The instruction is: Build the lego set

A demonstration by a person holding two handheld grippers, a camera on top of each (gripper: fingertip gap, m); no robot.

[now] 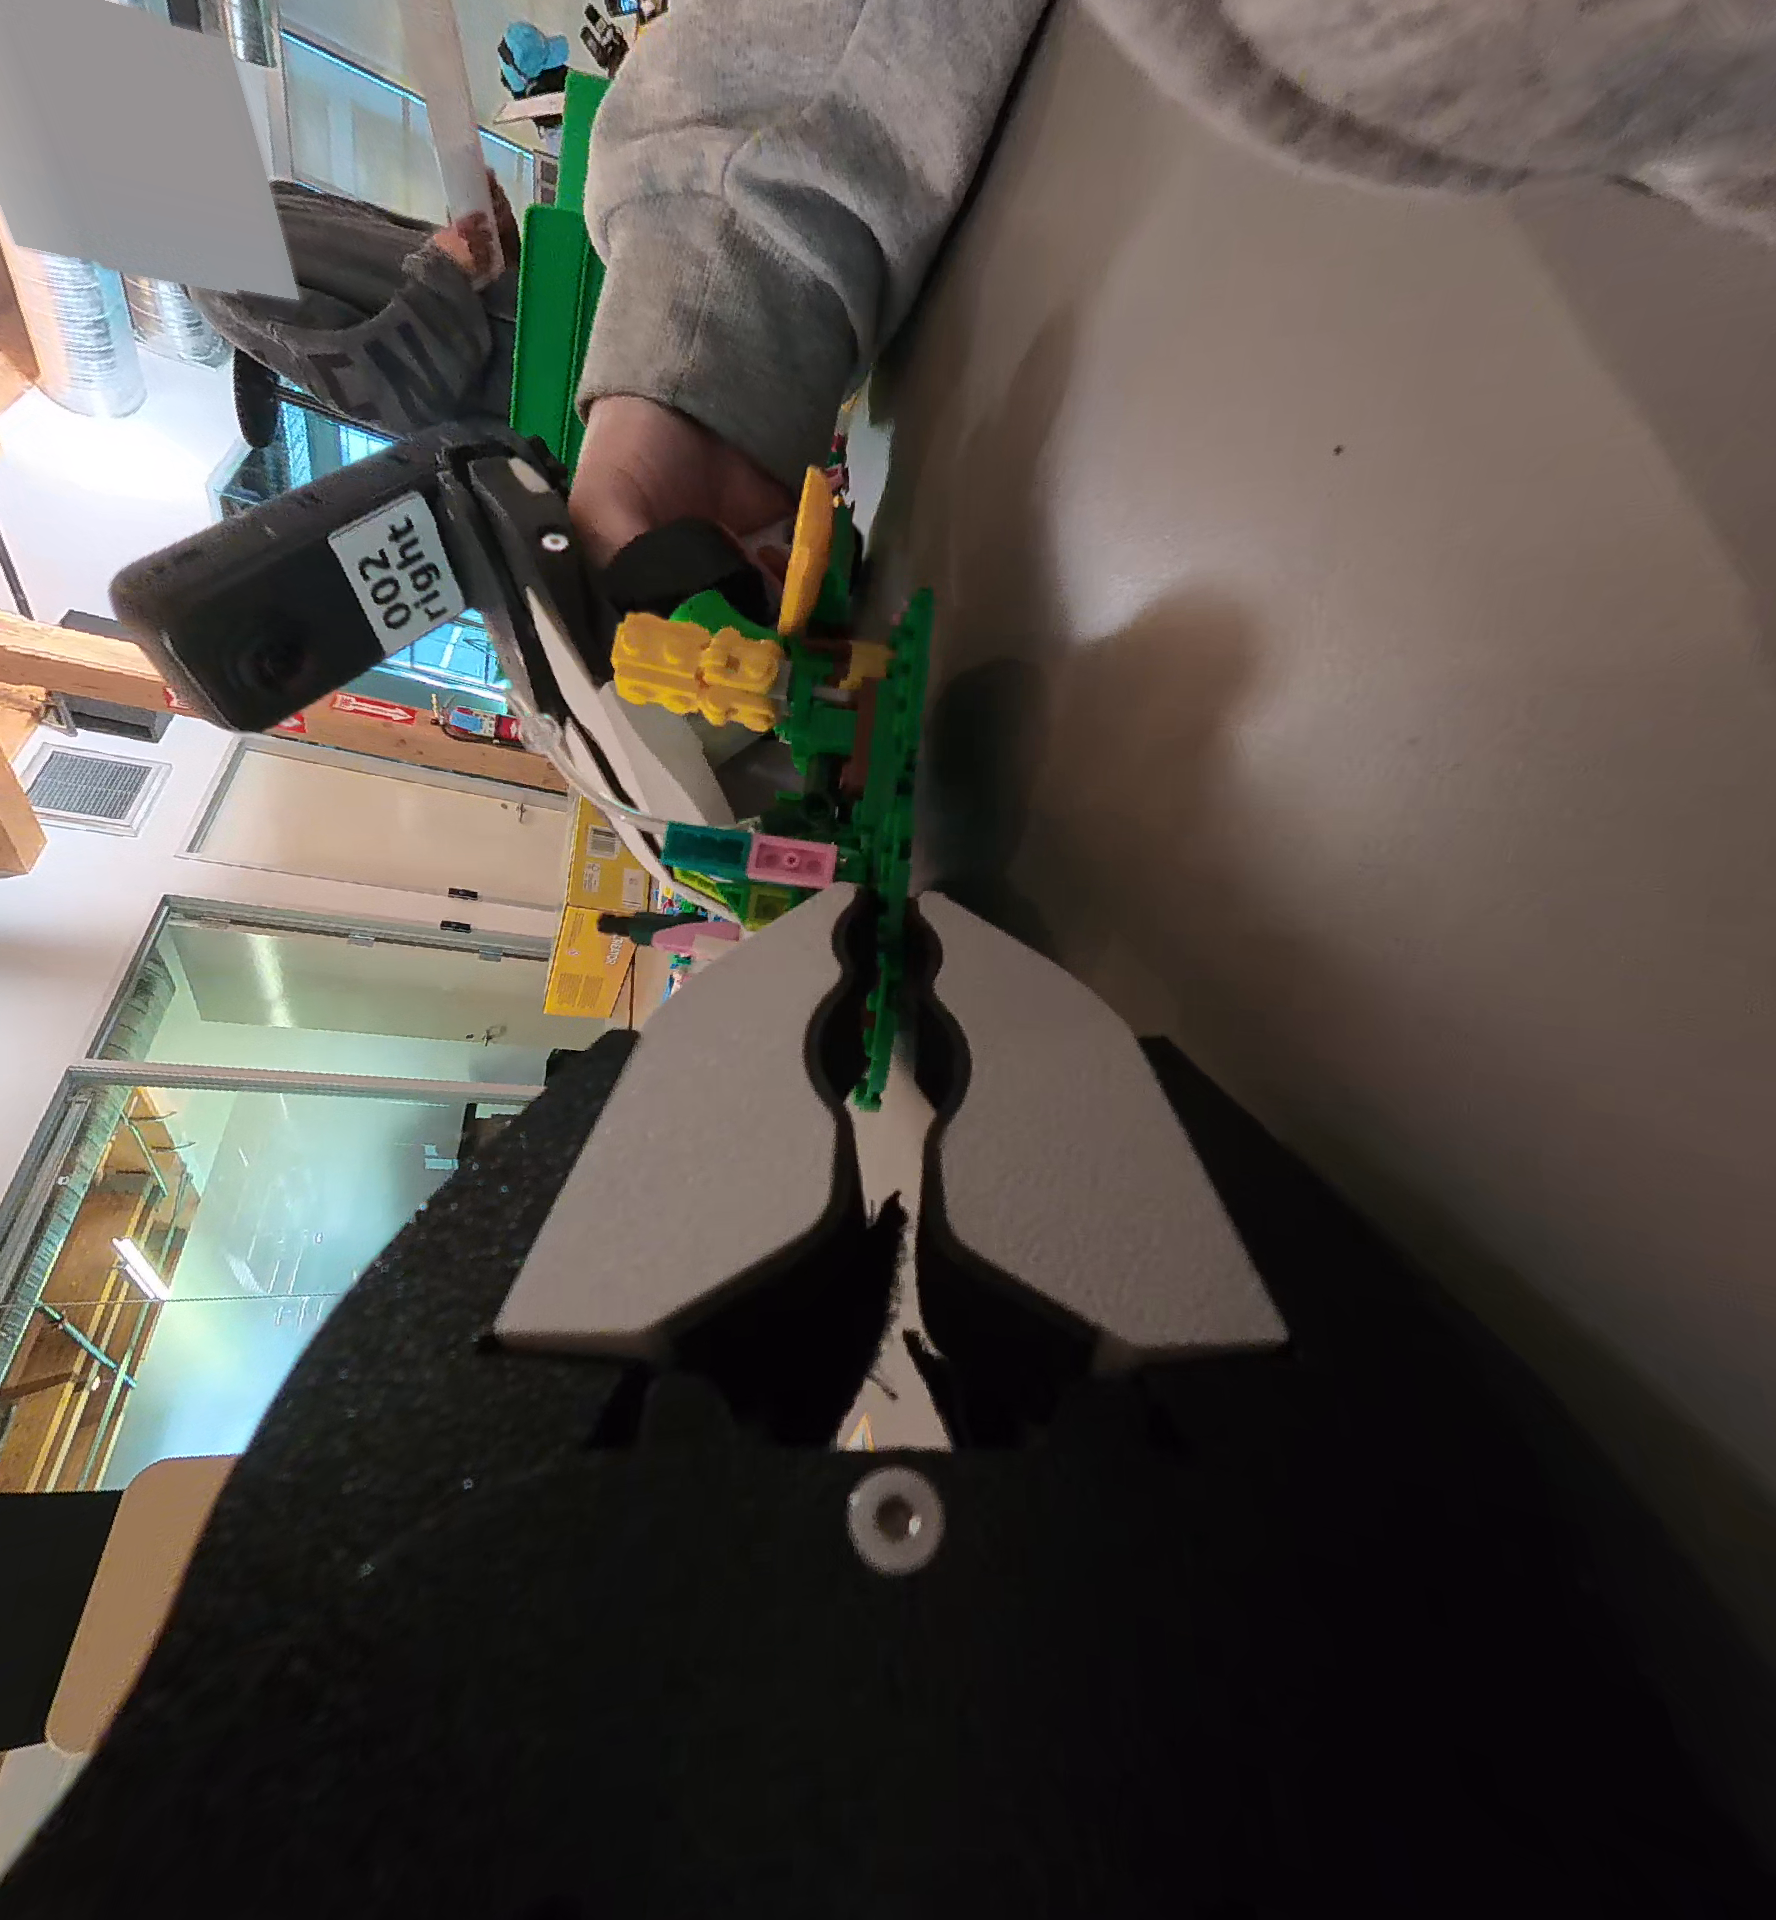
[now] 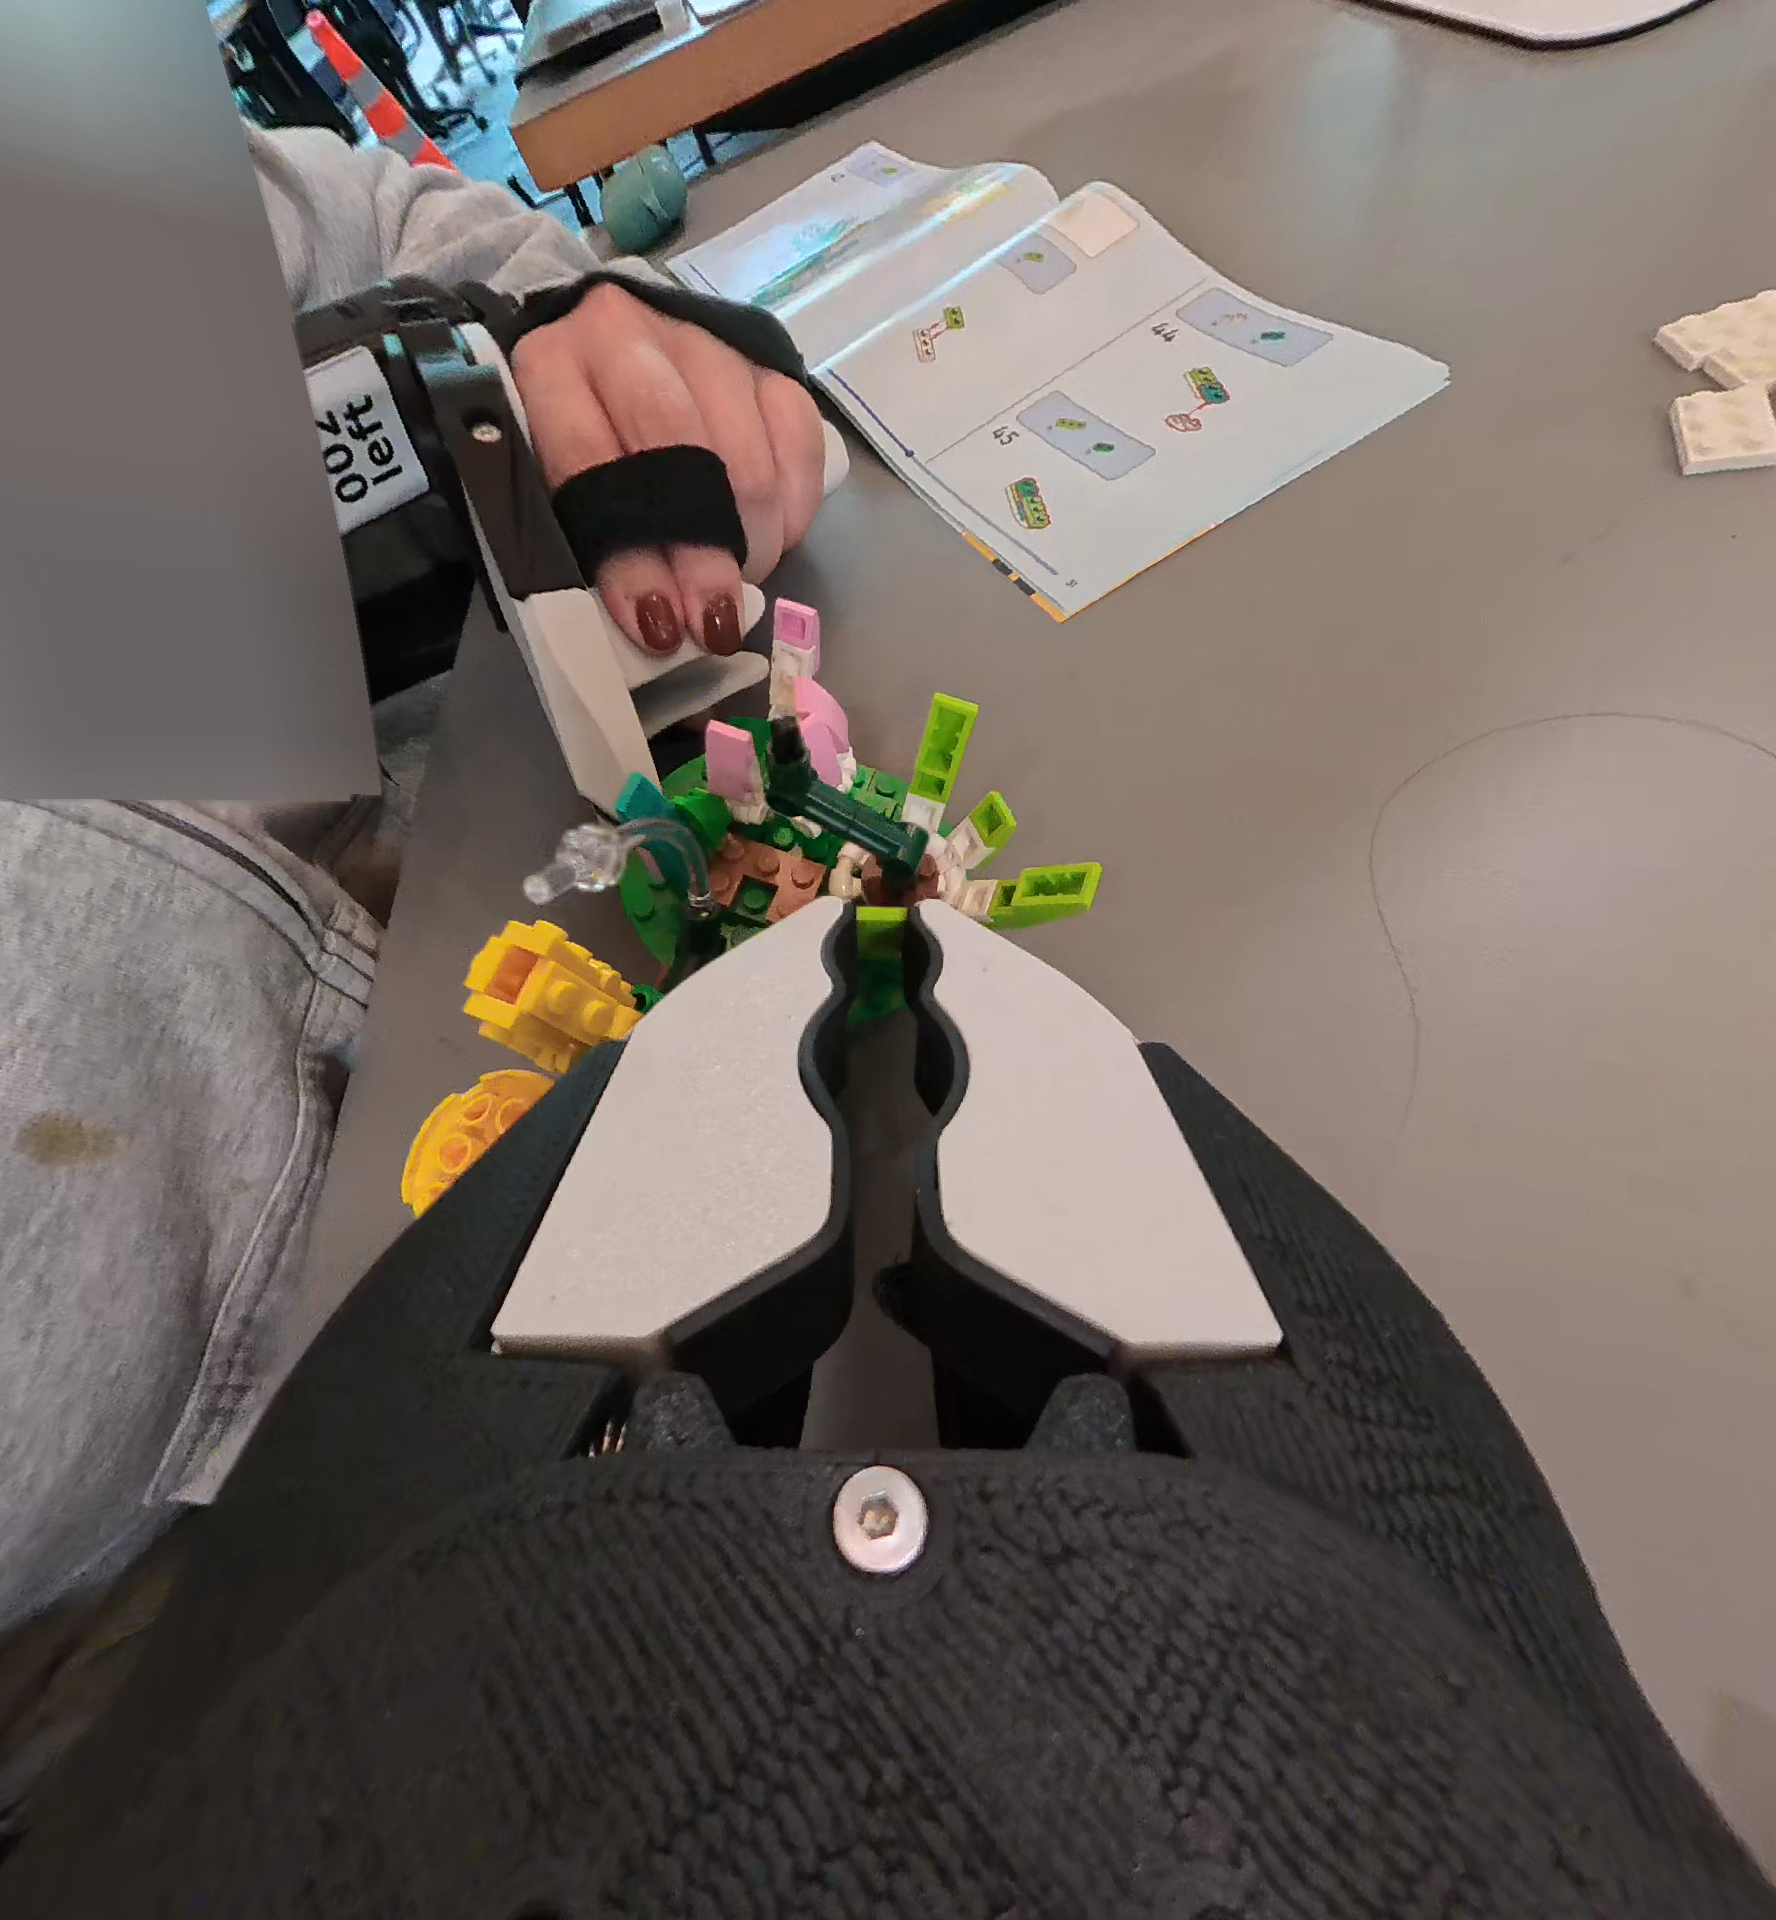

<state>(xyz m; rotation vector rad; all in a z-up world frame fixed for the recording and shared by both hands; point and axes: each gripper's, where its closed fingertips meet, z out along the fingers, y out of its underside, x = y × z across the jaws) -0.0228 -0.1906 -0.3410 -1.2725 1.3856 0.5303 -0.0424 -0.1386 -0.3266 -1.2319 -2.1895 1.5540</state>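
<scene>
One lego garden model [image 2: 801, 862] with two yellow flowers [image 2: 546, 992], four lime leaf pieces [image 2: 1050, 891]; one open instruction booklet [image 2: 1071, 384]; one cluster of white plates [image 2: 1757, 369]; two grippers [image 2: 879, 920]; one teal ball [image 2: 645, 197].

open booklet [image 2: 1060, 374] beyond model, white bricks [image 2: 1757, 374] far right

bright indoor daylight, soft shadows on the grey table [image 2: 1486, 831], strong fisheye bending at the edges, both gripper bodies close up and slightly soft.
</scene>
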